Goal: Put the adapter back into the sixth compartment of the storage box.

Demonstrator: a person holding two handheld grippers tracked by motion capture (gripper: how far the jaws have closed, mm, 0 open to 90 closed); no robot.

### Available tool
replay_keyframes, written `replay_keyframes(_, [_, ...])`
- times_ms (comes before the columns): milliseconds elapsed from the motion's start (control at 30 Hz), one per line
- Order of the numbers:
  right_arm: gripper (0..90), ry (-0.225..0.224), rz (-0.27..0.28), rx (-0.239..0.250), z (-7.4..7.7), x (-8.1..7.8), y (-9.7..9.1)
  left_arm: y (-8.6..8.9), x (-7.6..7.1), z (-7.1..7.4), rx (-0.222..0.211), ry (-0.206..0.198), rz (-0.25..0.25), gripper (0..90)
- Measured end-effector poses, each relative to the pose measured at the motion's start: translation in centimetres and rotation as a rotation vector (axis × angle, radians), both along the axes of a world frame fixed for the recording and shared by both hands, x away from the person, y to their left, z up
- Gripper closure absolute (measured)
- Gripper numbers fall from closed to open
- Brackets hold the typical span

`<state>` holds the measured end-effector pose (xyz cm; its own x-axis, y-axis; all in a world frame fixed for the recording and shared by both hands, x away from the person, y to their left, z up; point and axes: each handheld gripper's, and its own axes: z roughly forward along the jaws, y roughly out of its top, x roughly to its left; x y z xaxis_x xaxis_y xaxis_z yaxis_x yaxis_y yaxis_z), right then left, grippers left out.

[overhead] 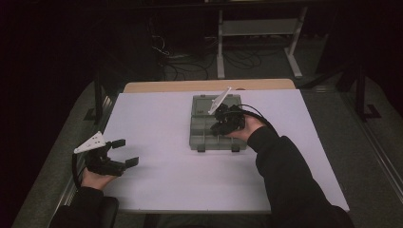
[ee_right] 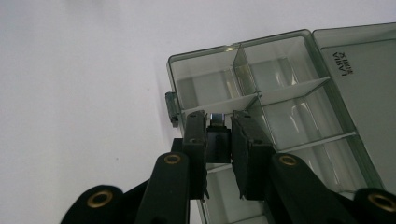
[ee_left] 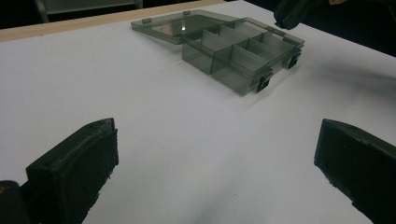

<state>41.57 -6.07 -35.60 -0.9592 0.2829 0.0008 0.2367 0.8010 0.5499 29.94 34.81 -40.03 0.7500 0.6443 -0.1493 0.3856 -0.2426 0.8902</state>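
Note:
A grey see-through compartment box (overhead: 202, 138) lies open at the middle of the white table, its lid (overhead: 203, 104) flat behind it. My right gripper (overhead: 218, 127) hovers over the box's right half. In the right gripper view it (ee_right: 218, 125) is shut on a small black part with a shiny metal end (ee_right: 218, 140), held above the dividers of the box (ee_right: 299, 112). My left gripper (overhead: 126, 152) rests near the table's left edge, open and holding nothing. In the left gripper view the box (ee_left: 233, 53) lies well ahead of its wide-apart jaws (ee_left: 217, 144).
The white table top (overhead: 157, 180) is bare around the box. A wooden strip (overhead: 209, 86) borders its far edge. Behind it, cables (overhead: 190, 64) lie on the dark floor next to a metal rack (overhead: 259, 28). The box's compartments look bare.

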Motion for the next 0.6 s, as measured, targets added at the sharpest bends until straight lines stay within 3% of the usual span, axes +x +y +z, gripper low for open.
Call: replay_keyframes(600, [75.2,0.024,-0.007,-0.024,-1.9,1.4,0.8,0.0,0.0,0.0,0.003,0.001,-0.001,0.0])
